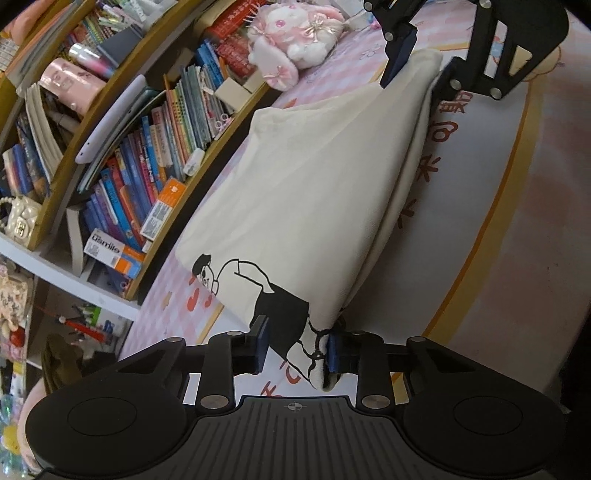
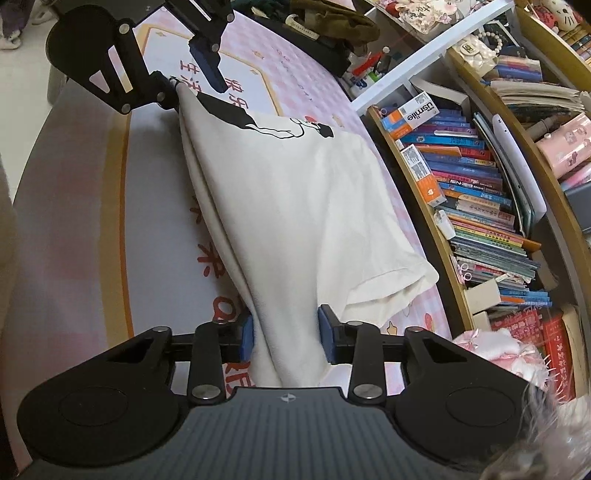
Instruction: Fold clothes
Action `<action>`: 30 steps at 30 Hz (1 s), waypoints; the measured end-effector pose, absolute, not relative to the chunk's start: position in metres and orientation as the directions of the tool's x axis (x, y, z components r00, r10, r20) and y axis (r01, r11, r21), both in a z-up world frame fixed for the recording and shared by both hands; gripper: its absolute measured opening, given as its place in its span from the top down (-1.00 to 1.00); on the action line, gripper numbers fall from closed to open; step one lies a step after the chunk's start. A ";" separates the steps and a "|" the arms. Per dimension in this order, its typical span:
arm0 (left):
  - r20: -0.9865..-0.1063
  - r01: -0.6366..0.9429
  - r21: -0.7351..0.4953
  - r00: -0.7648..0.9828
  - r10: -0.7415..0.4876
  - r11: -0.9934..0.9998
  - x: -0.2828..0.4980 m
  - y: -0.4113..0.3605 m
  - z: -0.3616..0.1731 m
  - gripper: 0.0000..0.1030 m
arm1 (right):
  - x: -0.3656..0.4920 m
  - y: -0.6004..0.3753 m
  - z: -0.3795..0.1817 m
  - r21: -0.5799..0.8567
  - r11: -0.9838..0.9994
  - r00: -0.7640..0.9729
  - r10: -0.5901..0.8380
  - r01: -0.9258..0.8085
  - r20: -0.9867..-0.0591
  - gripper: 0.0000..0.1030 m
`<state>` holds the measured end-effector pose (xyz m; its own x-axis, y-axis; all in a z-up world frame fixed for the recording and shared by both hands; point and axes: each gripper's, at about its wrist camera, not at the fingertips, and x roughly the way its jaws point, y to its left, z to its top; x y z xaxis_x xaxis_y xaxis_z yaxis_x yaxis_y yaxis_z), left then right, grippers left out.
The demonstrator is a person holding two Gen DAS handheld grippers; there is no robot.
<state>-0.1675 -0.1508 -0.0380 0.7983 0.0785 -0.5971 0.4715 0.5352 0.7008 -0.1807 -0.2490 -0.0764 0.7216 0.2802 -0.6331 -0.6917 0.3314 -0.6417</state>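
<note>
A cream T-shirt [image 1: 314, 184] with a black cartoon print is folded lengthwise and stretched between both grippers over the pink bed cover [image 1: 498, 221]. Its folded edge stands up as a ridge, and the other side drapes down to the cover. My left gripper [image 1: 297, 347] holds the printed end, with fabric filling the gap between its blue pads. In the right wrist view my right gripper [image 2: 286, 332] is shut on the other end of the T-shirt [image 2: 295, 192], beside a short sleeve [image 2: 399, 284]. Each gripper appears at the far end of the other's view: right gripper [image 1: 423, 64], left gripper [image 2: 186, 77].
A bookshelf [image 1: 147, 166] crammed with books runs along one side of the bed, also visible as the bookshelf [image 2: 480, 184]. A pink and white plush toy [image 1: 295, 33] lies on the bed beyond the shirt. The cover [image 2: 74, 221] is bare on the side away from the shelf.
</note>
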 end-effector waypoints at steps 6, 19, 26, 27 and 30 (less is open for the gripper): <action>-0.627 0.531 0.670 0.779 0.012 0.519 -0.168 -0.144 -0.040 0.82 | -0.183 -0.240 -0.074 -0.640 0.356 0.728 0.238 -0.681 -0.643 0.60; -0.714 0.689 0.557 0.682 -0.156 0.464 -0.177 -0.106 -0.019 0.88 | -0.196 -0.206 -0.054 -0.544 0.508 0.682 0.125 -0.667 -0.720 0.65; -0.718 0.750 0.518 0.642 -0.268 0.411 -0.191 -0.089 0.004 0.90 | -0.218 -0.194 -0.035 -0.499 0.578 0.653 0.080 -0.646 -0.753 0.66; -0.717 0.757 0.515 0.638 -0.281 0.403 -0.193 -0.087 0.007 0.90 | -0.221 -0.193 -0.032 -0.490 0.588 0.648 0.077 -0.643 -0.758 0.66; -0.714 0.768 0.505 0.628 -0.310 0.393 -0.198 -0.081 0.012 0.90 | -0.232 -0.192 -0.024 -0.469 0.615 0.636 0.070 -0.634 -0.769 0.66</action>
<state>-0.1979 -0.0810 0.0123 0.6276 -0.3097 -0.7143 0.7685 0.3933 0.5047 -0.2318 -0.1916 -0.0242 0.6358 0.0696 -0.7687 -0.6343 0.6146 -0.4689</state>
